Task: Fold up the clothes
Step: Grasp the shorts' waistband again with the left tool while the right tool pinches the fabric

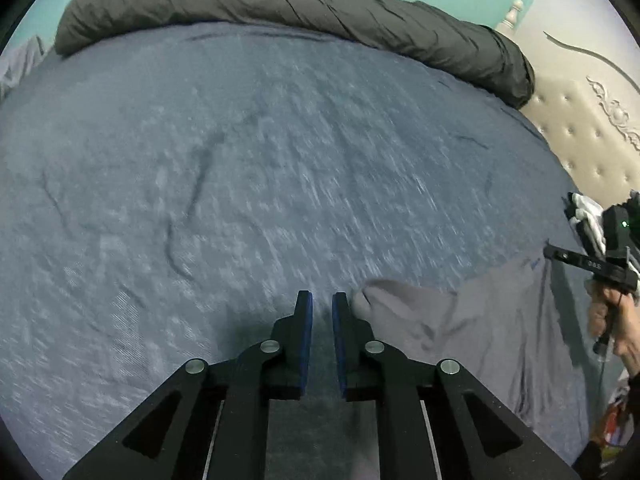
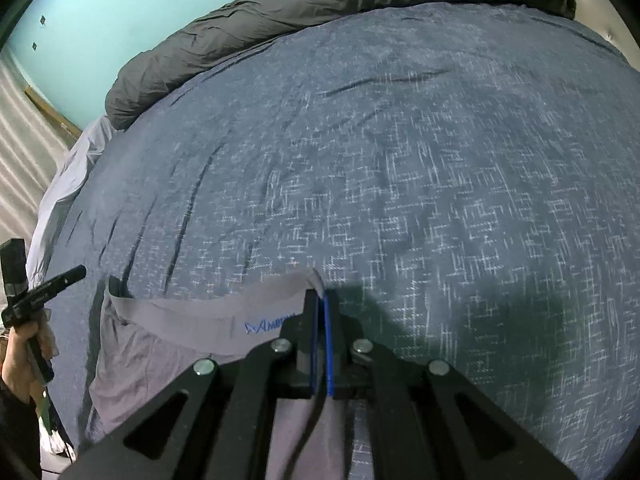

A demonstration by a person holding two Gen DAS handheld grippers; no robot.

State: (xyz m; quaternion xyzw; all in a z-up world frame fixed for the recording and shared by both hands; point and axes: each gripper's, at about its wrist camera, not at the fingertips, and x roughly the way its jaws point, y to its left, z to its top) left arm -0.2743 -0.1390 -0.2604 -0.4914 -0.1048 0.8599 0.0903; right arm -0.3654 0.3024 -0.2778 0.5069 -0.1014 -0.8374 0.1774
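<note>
On the bed [image 1: 200,160], from the left wrist, we see our left tongs [image 1: 322,300] with a narrow gap and nothing between the pads; a bunched end of the grey garment [image 1: 460,320] lies just right of the right pad. At the right edge our right hand [image 1: 612,320] holds its tool. From the right wrist, our right tongs [image 2: 321,300] are clamped on the garment's waistband [image 2: 200,316], which stretches left across the bedspread toward our left hand [image 2: 24,356].

Garment [image 2: 160,344] on bedspread [image 2: 400,160], duvet [image 2: 280,8] behind.
</note>
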